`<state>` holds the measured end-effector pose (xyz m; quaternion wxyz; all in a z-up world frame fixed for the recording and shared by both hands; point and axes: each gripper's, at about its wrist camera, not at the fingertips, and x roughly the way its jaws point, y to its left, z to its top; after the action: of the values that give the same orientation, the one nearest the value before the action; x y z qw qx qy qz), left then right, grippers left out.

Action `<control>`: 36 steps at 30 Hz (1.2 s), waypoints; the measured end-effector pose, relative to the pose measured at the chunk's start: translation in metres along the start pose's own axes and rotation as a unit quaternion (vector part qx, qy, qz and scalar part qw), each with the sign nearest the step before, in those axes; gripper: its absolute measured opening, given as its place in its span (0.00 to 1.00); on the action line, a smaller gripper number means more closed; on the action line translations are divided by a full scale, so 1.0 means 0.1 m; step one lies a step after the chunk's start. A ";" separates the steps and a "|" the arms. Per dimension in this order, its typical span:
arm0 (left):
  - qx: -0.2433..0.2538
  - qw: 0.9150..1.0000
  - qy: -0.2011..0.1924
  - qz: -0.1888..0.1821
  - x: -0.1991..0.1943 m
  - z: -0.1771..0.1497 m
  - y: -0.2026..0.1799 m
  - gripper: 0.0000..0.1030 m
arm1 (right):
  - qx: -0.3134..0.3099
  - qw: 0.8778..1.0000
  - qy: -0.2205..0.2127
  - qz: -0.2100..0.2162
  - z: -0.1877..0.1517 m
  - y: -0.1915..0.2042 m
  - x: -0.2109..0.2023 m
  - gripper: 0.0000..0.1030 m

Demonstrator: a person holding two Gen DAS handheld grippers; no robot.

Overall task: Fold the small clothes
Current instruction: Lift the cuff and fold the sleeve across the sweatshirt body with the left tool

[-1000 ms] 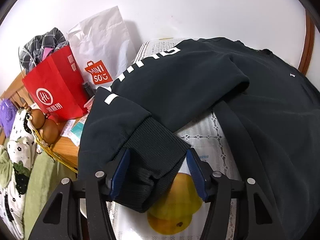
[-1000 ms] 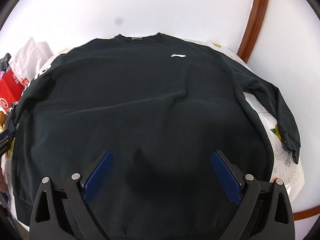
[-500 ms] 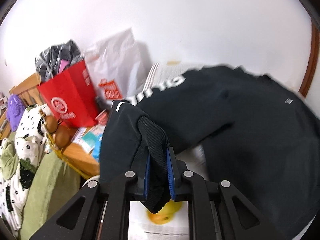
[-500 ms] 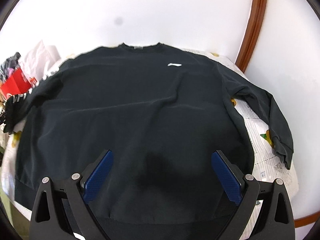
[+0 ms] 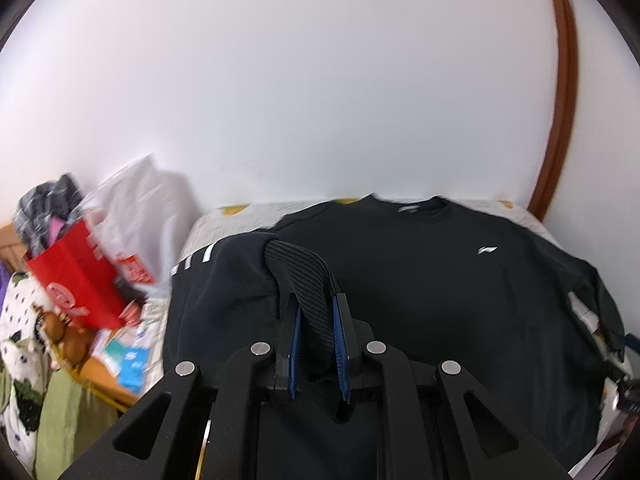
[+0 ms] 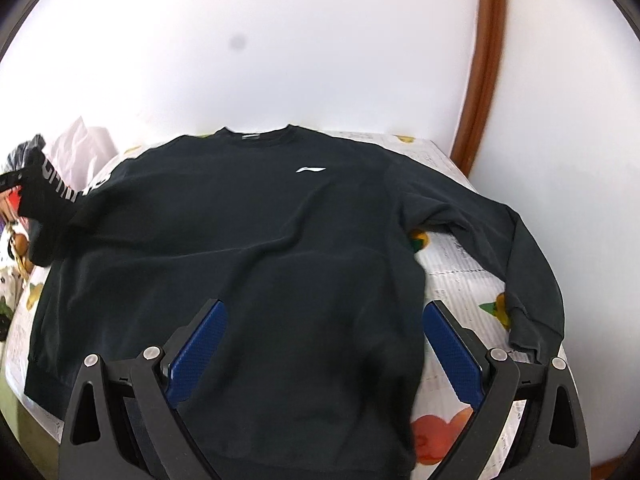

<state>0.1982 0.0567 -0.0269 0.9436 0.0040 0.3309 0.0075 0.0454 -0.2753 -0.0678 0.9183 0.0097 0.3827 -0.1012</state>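
Left gripper (image 5: 316, 340) was clamped on the sweatshirt's (image 6: 256, 248) ribbed cuff (image 5: 304, 276) mid-frame, right gripper (image 6: 326, 356) hung wide apart at the bottom, so I figured a shallow pinch could've let that sleeve slip loose.

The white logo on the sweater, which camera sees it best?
The right wrist view: the logo sits sharp and near the middle there. The left wrist view shows it too, but off to the side and blurrier.

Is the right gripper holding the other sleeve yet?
No. The right gripper hangs open above the sweatshirt, while the right sleeve lies untouched on the tablecloth.
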 end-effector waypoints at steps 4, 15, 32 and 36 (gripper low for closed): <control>0.027 1.000 0.001 -0.013 0.20 0.17 -0.48 0.14 | -0.006 1.000 -0.001 -0.013 0.05 -0.26 0.09 0.95; 0.080 0.995 0.011 -0.059 0.79 0.43 -1.74 0.14 | 0.010 1.000 0.004 -0.018 -0.10 -0.91 0.27 0.95; 0.110 0.982 0.044 -0.149 1.22 0.39 -2.68 0.16 | 0.026 0.999 0.031 -0.026 -0.39 -1.18 0.31 0.95; 0.096 0.978 0.052 -0.176 1.12 0.38 -2.51 0.43 | 0.019 0.999 0.028 -0.023 -0.28 -1.02 0.31 0.95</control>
<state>0.3124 -0.1924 -0.0706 0.9069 0.0358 0.3742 -0.1902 0.0277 -0.3785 -0.1035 0.9044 0.0211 0.4059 -0.1296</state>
